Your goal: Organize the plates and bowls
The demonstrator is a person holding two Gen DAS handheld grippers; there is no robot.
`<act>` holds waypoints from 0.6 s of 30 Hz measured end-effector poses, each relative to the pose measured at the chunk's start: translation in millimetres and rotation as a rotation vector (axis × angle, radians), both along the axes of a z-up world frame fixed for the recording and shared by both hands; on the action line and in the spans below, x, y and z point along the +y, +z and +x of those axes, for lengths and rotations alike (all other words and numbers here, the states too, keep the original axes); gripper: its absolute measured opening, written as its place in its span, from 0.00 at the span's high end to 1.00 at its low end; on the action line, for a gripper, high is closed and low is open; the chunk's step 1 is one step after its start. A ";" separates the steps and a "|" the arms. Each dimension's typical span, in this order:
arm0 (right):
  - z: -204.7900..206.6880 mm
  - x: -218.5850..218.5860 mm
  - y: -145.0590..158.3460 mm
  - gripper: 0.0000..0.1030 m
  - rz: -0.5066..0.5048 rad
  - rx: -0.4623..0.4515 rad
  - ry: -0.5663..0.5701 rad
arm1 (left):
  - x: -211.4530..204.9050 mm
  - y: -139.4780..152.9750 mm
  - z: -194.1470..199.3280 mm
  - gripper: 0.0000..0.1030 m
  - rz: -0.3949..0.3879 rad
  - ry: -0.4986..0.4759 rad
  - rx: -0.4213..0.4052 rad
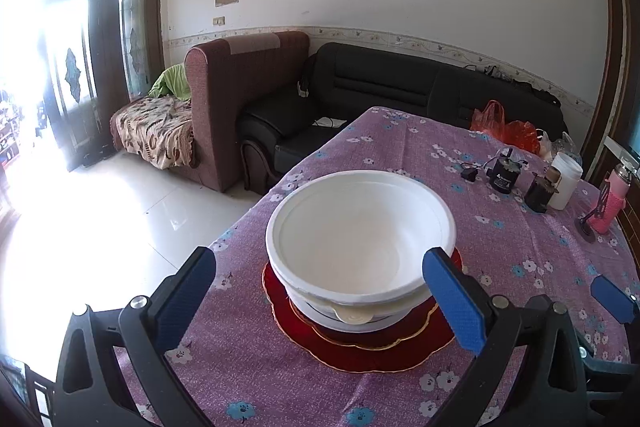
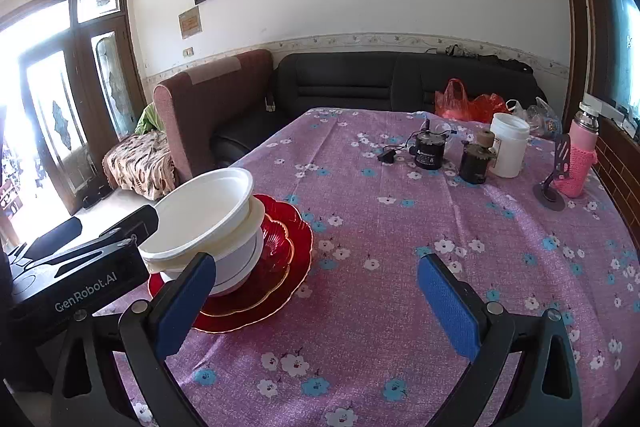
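Note:
A stack of white bowls [image 1: 360,239] stands on two stacked red glass plates [image 1: 360,351] near the table's left edge. The top bowl sits tilted in the ones under it. My left gripper [image 1: 320,299] is open just in front of the stack, its blue fingers on either side of the bowls without touching them. In the right wrist view the same bowls [image 2: 204,215] and red plates [image 2: 280,259] are at the left, with the left gripper [image 2: 88,251] behind them. My right gripper [image 2: 316,303] is open and empty over the bare tablecloth, right of the stack.
The table has a purple flowered cloth [image 2: 400,227]. At its far right stand a white jar [image 2: 508,145], two small dark motors [image 2: 430,149], a pink bottle [image 2: 580,155] and orange bags [image 2: 468,103]. Sofas stand beyond the table's far edge.

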State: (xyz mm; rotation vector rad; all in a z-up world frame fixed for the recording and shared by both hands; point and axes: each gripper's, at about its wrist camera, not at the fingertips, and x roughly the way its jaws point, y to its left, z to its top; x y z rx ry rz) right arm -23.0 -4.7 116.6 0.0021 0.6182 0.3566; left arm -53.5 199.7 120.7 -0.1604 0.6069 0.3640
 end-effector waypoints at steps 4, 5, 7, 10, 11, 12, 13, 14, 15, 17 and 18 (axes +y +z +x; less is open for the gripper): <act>3.9 7.7 -7.8 0.00 0.000 0.037 0.001 | 4.9 -8.8 2.2 0.00 -0.017 0.005 0.021; 5.1 8.4 -9.9 0.00 0.001 0.046 0.000 | 5.4 -11.0 2.6 0.00 -0.017 0.005 0.027; 6.5 9.1 -14.2 0.00 0.000 0.062 -0.004 | 5.3 -12.6 2.5 0.00 -0.014 0.007 0.032; 6.9 9.4 -17.3 0.00 -0.008 0.066 -0.011 | 3.6 -10.8 -3.2 0.00 0.008 0.026 0.010; 6.4 9.7 -18.1 0.00 -0.017 0.061 -0.017 | 2.5 -7.8 -8.7 0.00 0.026 0.040 -0.014; 5.5 10.4 -18.4 0.00 -0.031 0.053 -0.024 | 0.1 -2.9 -15.9 0.00 0.047 0.051 -0.050; 4.6 11.0 -18.4 0.00 -0.047 0.044 -0.031 | -2.0 3.3 -22.9 0.00 0.063 0.055 -0.091; 4.1 12.2 -19.1 0.00 -0.061 0.037 -0.034 | -4.0 9.0 -28.6 0.00 0.071 0.053 -0.127; 3.7 13.4 -19.9 0.00 -0.071 0.033 -0.030 | -5.7 13.9 -33.3 0.00 0.072 0.047 -0.159; 1.8 15.7 -19.7 0.00 -0.073 0.036 -0.016 | -8.7 22.9 -38.3 0.00 0.068 0.030 -0.197; 1.0 16.7 -20.1 0.00 -0.068 0.040 -0.007 | -10.1 25.3 -39.0 0.00 0.068 0.024 -0.204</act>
